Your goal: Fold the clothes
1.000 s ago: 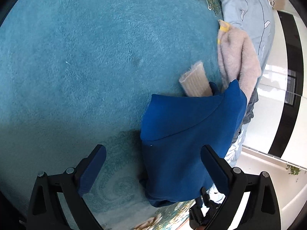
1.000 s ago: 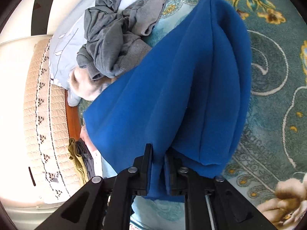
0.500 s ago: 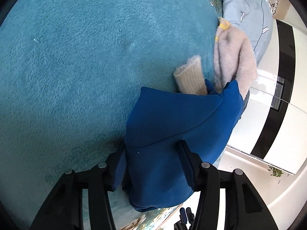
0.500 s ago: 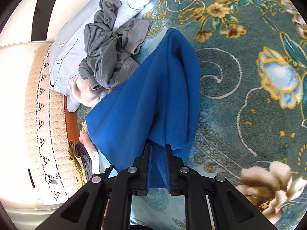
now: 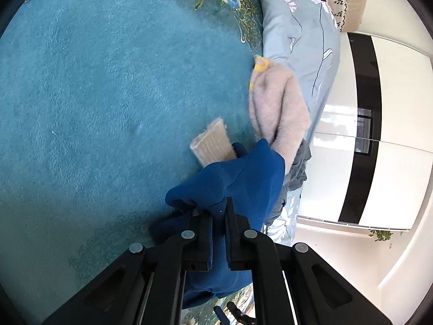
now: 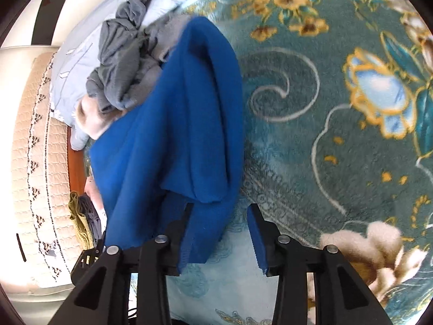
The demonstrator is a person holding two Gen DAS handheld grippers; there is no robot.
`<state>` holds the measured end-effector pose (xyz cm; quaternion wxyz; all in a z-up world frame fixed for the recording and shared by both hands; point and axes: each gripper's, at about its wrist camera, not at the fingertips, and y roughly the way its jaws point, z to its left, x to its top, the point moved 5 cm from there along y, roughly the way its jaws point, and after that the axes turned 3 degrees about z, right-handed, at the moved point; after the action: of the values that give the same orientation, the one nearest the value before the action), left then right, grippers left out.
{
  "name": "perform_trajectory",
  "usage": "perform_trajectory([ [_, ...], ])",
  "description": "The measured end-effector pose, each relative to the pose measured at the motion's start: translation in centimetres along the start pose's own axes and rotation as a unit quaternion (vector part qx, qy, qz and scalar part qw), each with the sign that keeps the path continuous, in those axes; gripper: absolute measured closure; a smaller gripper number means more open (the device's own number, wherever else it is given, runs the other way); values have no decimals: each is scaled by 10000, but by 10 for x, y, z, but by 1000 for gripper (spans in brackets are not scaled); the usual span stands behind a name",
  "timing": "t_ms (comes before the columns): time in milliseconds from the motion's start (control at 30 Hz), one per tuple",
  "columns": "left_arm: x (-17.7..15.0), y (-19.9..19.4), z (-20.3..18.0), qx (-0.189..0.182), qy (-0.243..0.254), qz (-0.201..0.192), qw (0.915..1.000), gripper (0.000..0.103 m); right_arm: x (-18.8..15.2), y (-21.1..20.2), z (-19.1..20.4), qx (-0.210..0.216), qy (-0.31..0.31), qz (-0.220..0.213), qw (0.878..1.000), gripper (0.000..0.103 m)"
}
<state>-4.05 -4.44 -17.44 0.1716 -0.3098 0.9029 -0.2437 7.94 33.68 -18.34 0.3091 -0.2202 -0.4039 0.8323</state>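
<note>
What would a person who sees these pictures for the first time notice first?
The eye falls first on the bright blue fleece garment, draped in thick folds over the teal plush blanket with gold flowers. The left gripper is shut on a bunched edge of it, while the right gripper stands open around another edge. Behind the garment lies a crumpled grey garment, and a fluffy pale pink garment lies beside a light blue floral pillow.

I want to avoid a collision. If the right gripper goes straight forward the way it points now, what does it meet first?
Most likely the blue garment: its hanging fold lies directly ahead of the open right gripper, already against the left finger. Beyond it is the floral blanket. Depth is unclear.
</note>
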Motion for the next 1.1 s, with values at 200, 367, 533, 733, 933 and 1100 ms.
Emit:
perform_trajectory([
  [200, 0, -9, 7, -67, -79, -63, 9999, 97, -20, 46, 13, 199, -49, 402, 9990, 61],
  [367, -7, -18, 1, -82, -55, -117, 9999, 97, -18, 49, 19, 28, 100, 282, 9995, 92],
  [533, -6, -18, 4, -90, -54, -161, 9998, 97, 4, -16, 22, -654, -511, -336, 9960, 94],
  [733, -8, -21, -1, -129, 61, -193, 9997, 97, 42, -149, 6, -2231, -1319, -1974, 9454, 95],
  [933, -12, -22, -1, 14, 149, -164, 9998, 97, 80, -186, -36, -2953, -940, -2392, 9202, 95],
  [1100, -14, -23, 1, 230, 215, -108, 9994, 97, 100, -147, -74, -2941, -400, -1908, 9357, 95],
])
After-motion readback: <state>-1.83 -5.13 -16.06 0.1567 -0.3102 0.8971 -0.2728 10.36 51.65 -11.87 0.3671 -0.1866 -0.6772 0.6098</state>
